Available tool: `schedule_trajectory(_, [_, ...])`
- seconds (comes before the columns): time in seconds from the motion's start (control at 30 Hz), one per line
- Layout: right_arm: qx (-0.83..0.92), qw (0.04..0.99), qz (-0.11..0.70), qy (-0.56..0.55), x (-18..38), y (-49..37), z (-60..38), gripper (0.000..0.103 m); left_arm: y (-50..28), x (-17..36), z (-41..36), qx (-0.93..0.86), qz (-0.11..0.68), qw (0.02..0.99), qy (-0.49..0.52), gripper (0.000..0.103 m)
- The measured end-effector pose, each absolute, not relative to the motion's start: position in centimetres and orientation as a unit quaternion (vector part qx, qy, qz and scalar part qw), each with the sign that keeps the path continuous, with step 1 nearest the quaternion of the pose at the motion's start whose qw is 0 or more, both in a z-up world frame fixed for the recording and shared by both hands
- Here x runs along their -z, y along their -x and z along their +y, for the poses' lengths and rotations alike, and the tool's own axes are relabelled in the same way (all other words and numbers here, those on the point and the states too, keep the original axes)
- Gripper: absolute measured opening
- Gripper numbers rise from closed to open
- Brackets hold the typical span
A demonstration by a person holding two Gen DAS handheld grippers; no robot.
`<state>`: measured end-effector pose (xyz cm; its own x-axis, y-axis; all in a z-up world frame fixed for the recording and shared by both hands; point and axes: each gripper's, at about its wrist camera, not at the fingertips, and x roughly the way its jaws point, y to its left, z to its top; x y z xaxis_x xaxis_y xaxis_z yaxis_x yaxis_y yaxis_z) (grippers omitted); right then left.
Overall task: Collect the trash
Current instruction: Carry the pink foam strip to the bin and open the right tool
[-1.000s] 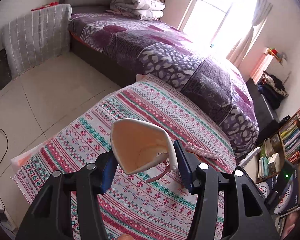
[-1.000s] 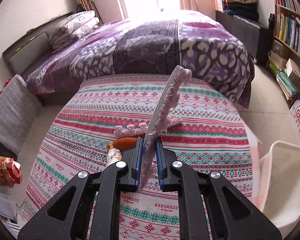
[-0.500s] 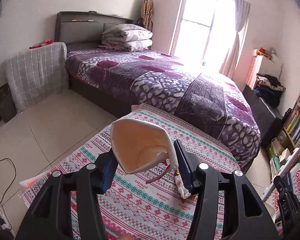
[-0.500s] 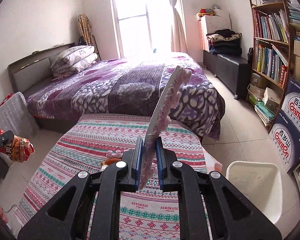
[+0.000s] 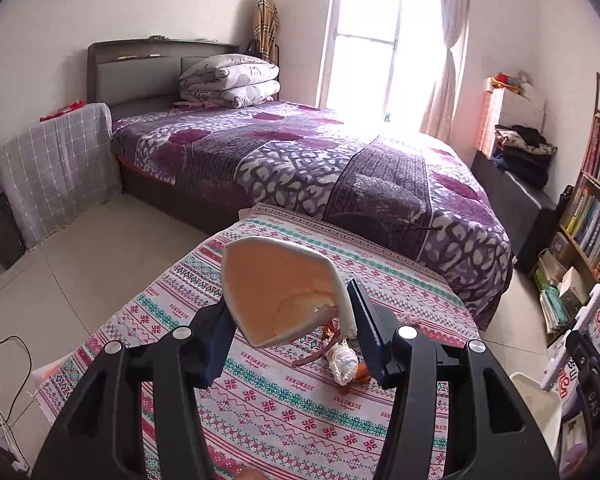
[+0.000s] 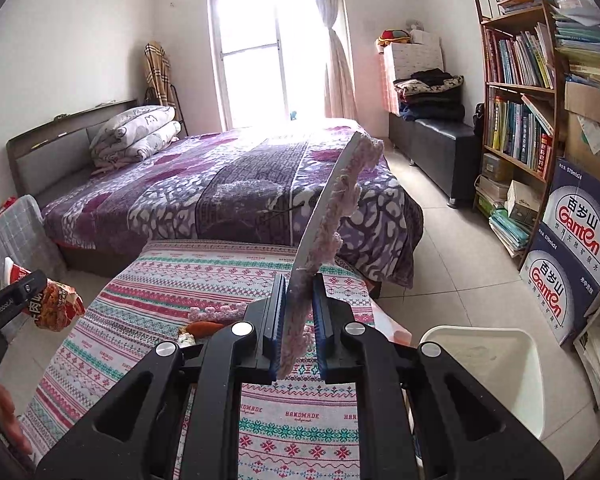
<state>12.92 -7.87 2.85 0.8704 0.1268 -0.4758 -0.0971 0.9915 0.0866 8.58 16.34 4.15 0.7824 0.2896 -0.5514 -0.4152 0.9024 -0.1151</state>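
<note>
My left gripper is shut on a crushed paper cup, cream inside, held above the patterned tablecloth. From the right wrist view the cup's red printed outside shows at the left edge. My right gripper is shut on a flat grey strip with pink fuzzy trim that stands up between the pads. A white bin stands on the floor to the right of the table. On the cloth lie a pink fuzzy scrap, an orange piece and a crumpled white wrapper.
A bed with a purple cover stands right behind the table. A bookshelf, Ganten cartons and stacked papers crowd the right wall beside the bin. A dark bench holds folded clothes. Cables lie on the floor at the left.
Both grippers have drawn back and up from the table, each keeping its hold. The left view swung right, and the bin came fully into the right wrist view.
</note>
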Motion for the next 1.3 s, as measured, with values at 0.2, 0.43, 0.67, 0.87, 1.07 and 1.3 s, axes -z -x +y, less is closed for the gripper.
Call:
schedule_trajectory(0.2, [-0.047,0.967,0.250,-0.034,-2.9,-12.7,-9.2,0.013,-9.0,-4.0,14.6,-0.176,0.273,0.939,0.111,0.054])
schedule_trajectory(0.43, [-0.032,0.965,0.254,-0.047,-2.8,-12.7,-11.0,0.013,-9.5,-4.0,12.3,-0.155,0.275,0.944,0.100,0.054])
schedule_trajectory(0.67, [-0.013,0.965,0.255,-0.056,-2.8,-12.4,-13.0,0.013,-10.1,-3.7,9.8,-0.134,0.278,0.947,0.088,0.054])
schedule_trajectory(0.87, [0.009,0.965,0.254,-0.067,-2.8,-12.2,-15.3,0.013,-10.5,-3.3,7.5,-0.115,0.279,0.950,0.074,0.054])
schedule_trajectory(1.07, [0.033,0.963,0.255,-0.083,-2.8,-11.9,-18.0,0.013,-10.9,-2.6,5.3,-0.098,0.285,0.952,0.056,0.054])
schedule_trajectory(1.3, [0.055,0.954,0.269,-0.122,-2.5,-12.0,-21.5,0.014,-11.2,-1.9,3.0,-0.079,0.290,0.953,0.042,0.054])
